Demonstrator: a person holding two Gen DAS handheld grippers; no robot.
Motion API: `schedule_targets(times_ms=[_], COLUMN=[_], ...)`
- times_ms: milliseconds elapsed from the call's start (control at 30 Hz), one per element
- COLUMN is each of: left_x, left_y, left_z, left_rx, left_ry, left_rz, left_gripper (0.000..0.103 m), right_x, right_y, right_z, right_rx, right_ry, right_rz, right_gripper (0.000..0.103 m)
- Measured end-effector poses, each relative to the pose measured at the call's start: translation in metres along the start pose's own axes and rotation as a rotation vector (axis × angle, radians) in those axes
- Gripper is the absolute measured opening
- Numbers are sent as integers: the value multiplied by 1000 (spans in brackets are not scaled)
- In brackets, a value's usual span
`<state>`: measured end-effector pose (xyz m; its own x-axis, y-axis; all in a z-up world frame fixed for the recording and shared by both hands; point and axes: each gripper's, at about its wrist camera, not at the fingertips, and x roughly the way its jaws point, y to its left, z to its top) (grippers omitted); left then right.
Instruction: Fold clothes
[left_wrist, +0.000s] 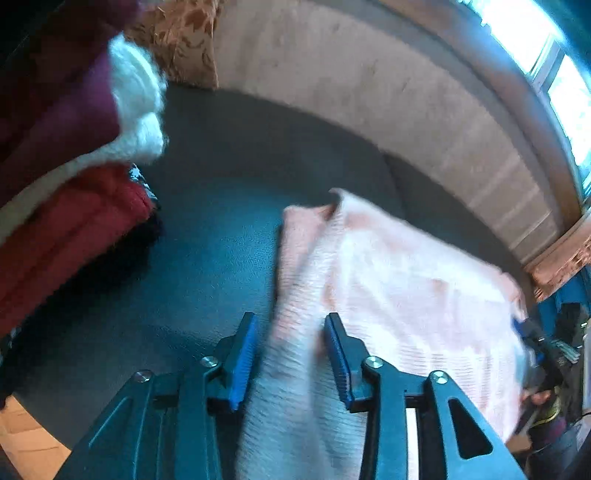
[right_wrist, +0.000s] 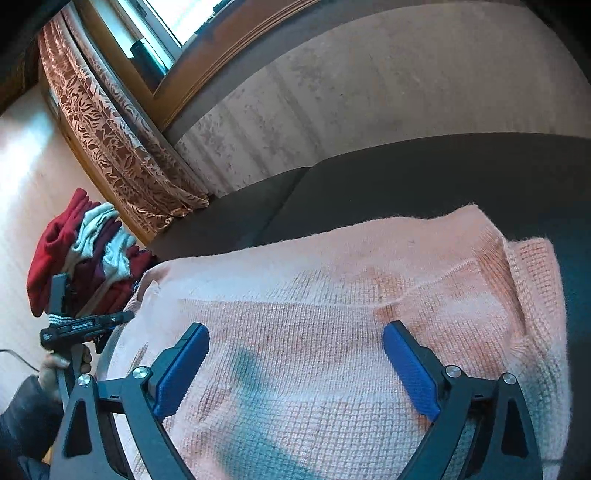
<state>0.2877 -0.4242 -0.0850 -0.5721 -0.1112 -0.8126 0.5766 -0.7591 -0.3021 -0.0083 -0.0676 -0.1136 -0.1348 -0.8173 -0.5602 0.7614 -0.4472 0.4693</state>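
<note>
A pink knitted sweater (right_wrist: 332, 295) lies spread on the dark grey sofa seat (right_wrist: 406, 177), its far right edge folded over. My right gripper (right_wrist: 295, 328) hovers just above the knit, open wide, with nothing pinched between its blue pads. In the left wrist view, the sweater (left_wrist: 388, 277) runs from the right down toward the camera. A fold of it passes between the fingers of my left gripper (left_wrist: 291, 319). That gripper is open: a gap shows at the left pad (left_wrist: 245, 358), and the pads do not press the cloth.
A stack of red, maroon and white clothes (left_wrist: 74, 147) sits on the sofa to the left, also seen as the pile (right_wrist: 85, 251). A patterned curtain (right_wrist: 110, 147) and window stand behind. A person's hand (right_wrist: 55, 363) holds the left gripper's handle. Bare sofa seat (left_wrist: 207, 221) lies between the pile and the sweater.
</note>
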Motion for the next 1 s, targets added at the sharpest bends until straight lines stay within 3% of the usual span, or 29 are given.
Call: schedule_targets(times_ms=[100, 333, 467, 567, 667, 833, 1000], left_x=[12, 23, 30, 34, 36, 37, 37], left_y=[4, 4, -1, 1, 1, 9, 6], left_z=[8, 23, 23, 26, 29, 46, 66], left_rx=[37, 83, 94, 73, 51, -15, 21], left_ry=[40, 110, 98, 109, 113, 97, 66], left_rz=[-37, -124, -147, -176, -169, -139, -75], left_gripper=[48, 47, 40, 26, 16, 13, 13], right_x=[-1, -1, -1, -1, -1, -15, -64], right_y=[1, 3, 3, 4, 5, 10, 26], right_z=[-1, -2, -2, -2, -2, 6, 1], right_rx=[3, 6, 8, 12, 15, 32, -111], right_ry=[-4, -11, -13, -15, -12, 84, 189], right_rz=[6, 22, 28, 34, 39, 63, 35], right_gripper=[98, 100, 100, 101, 101, 100, 97])
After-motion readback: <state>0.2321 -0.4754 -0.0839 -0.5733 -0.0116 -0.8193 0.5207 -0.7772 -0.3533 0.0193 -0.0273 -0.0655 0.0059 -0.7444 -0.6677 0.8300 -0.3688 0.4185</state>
